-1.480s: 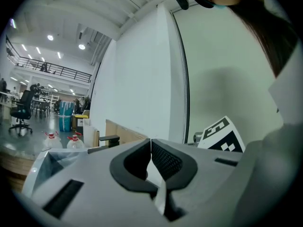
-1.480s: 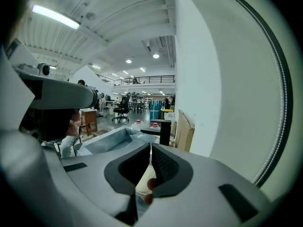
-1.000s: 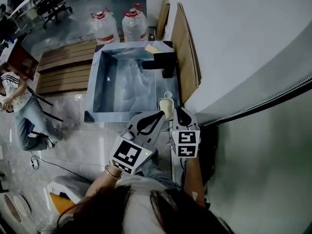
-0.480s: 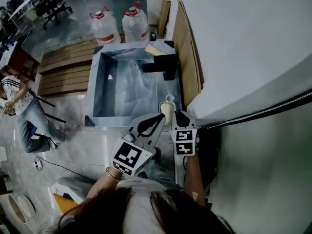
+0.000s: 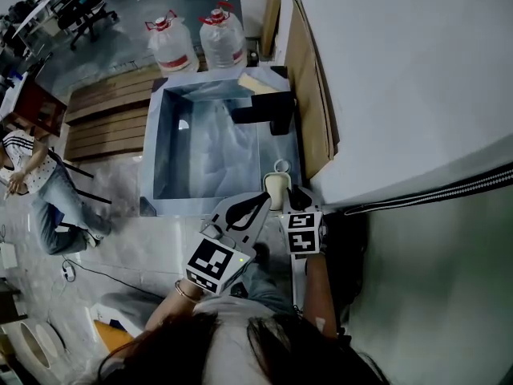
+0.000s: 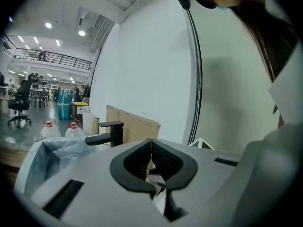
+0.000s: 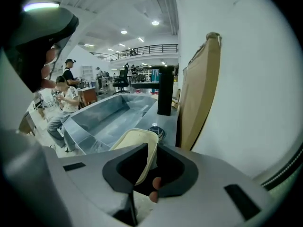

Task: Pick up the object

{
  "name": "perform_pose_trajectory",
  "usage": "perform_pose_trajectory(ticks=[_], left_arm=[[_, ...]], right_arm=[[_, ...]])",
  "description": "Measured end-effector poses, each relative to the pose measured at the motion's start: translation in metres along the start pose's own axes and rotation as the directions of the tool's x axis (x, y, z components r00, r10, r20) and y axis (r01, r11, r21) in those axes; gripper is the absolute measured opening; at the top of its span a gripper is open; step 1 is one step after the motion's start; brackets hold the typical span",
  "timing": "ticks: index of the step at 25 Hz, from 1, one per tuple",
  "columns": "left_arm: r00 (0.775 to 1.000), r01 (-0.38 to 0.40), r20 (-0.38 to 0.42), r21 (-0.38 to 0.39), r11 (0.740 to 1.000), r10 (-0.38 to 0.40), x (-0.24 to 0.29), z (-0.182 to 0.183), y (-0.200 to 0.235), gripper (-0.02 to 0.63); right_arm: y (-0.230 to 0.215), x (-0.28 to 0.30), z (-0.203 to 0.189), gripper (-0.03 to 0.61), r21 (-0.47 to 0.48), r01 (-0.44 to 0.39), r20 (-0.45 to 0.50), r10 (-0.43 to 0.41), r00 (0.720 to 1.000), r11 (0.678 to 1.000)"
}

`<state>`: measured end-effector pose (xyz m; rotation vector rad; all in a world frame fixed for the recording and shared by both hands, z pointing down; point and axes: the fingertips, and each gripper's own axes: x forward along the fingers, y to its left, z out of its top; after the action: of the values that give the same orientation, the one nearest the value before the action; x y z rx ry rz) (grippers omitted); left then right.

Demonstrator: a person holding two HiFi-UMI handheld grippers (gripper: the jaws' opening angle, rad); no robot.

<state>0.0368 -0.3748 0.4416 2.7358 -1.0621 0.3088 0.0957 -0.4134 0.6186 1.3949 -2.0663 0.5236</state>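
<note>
Head view looks steeply down on a steel sink [image 5: 172,135] with a black tap [image 5: 264,111] at its far right corner. Two water bottles [image 5: 172,42] stand on the floor beyond it, and a cardboard sheet [image 5: 309,95] leans on the white wall to its right. A cream dish [image 5: 276,187] sits at the sink's near right corner, on the ledge beside the basin. Both grippers meet there. The left gripper [image 5: 263,197] comes in just left of the dish and the right gripper [image 5: 293,191] is at its right edge. From this height the fingers are too small to read. A person [image 5: 32,183] sits on the floor well off to the left.

Right gripper view fills in what the head view cannot. The dish's near wall runs up between the two black fingers, which are drawn in tight against it on either side, so the dish appears to be clamped by its rim. Its far end points toward the tap, with a small round fitting [image 7: 155,132] on the ledge just past it. Something pinkish shows low between the fingers, though I cannot tell what it is.

Left gripper view shows its fingers pressed together tip to tip with nothing held. Only a cream sliver shows behind them. This view looks along the wall, with the tap, the cardboard and the bottles off to its left.
</note>
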Motion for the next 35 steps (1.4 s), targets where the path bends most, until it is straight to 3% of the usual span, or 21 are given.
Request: perform_pose_trajectory(ticks=[16, 35], left_arm=[[1.0, -0.014, -0.022, -0.014, 1.0, 0.014, 0.016, -0.009, 0.018, 0.009], [0.997, -0.072, 0.005, -0.021, 0.997, 0.072, -0.01, -0.004, 0.031, 0.009]], right_arm=[[-0.006, 0.029, -0.017, 0.058, 0.124, -0.01, -0.115, 0.024, 0.993, 0.992], [-0.008, 0.017, -0.011, 0.034, 0.213, 0.023, -0.059, -0.01, 0.998, 0.977]])
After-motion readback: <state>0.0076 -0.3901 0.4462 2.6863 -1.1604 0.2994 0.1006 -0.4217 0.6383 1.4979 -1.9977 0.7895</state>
